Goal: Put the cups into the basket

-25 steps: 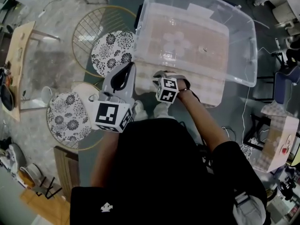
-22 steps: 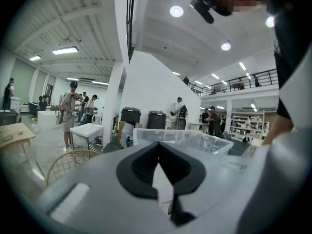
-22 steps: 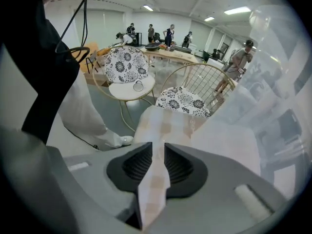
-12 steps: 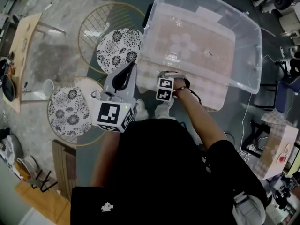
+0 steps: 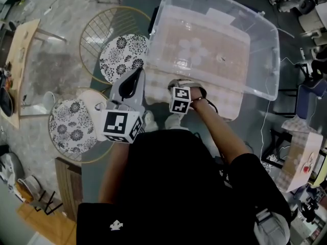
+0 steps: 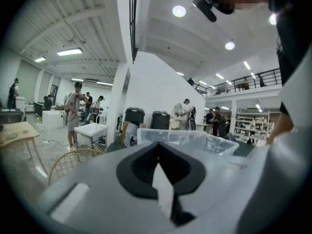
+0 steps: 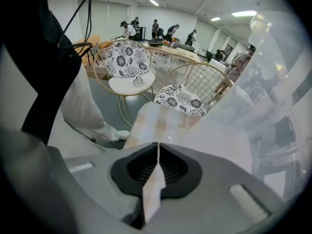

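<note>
Beside basket (image 5: 258,45), right gripper (image 7: 157,146) jaws just closed, empty; left gripper (image 6: 157,150) jaws together.

No words, numbers or brand names can be read anywhere; the only marks are black-and-white square patterns on the left cube (image 5: 121,126) and right cube (image 5: 180,100), plus a small white emblem (image 5: 116,225) on the person's black top (image 5: 168,188).
</note>
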{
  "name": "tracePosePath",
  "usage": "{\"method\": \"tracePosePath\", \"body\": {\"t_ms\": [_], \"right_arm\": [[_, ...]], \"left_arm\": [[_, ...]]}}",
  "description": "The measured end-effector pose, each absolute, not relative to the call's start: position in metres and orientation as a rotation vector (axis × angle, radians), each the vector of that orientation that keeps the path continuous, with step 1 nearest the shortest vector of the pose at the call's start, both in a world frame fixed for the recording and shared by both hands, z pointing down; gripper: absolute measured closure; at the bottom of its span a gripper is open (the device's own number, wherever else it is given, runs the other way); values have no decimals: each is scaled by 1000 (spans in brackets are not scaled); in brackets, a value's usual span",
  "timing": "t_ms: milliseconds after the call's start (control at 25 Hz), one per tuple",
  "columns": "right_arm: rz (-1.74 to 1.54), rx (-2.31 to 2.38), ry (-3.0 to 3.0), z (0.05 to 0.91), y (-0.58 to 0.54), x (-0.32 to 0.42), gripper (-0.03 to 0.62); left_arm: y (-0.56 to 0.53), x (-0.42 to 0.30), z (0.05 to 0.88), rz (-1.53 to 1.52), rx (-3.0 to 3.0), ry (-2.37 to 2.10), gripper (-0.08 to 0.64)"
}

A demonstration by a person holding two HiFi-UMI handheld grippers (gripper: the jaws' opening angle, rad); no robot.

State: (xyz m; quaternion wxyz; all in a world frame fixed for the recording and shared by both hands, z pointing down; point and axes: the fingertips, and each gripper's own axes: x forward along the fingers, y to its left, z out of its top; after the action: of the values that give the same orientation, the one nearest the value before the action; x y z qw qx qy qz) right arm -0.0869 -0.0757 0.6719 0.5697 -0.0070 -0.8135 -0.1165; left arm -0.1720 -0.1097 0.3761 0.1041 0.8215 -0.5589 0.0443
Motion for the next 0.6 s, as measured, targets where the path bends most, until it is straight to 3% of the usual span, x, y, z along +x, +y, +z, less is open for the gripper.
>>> {"method": "tracePosePath", "body": {"t_ms": [600], "right_arm": [[-262, 28, -2256, 547, -52, -111, 581]], "left_arm": [[-119, -174, 378, 132, 2399, -1682, 554]]}}
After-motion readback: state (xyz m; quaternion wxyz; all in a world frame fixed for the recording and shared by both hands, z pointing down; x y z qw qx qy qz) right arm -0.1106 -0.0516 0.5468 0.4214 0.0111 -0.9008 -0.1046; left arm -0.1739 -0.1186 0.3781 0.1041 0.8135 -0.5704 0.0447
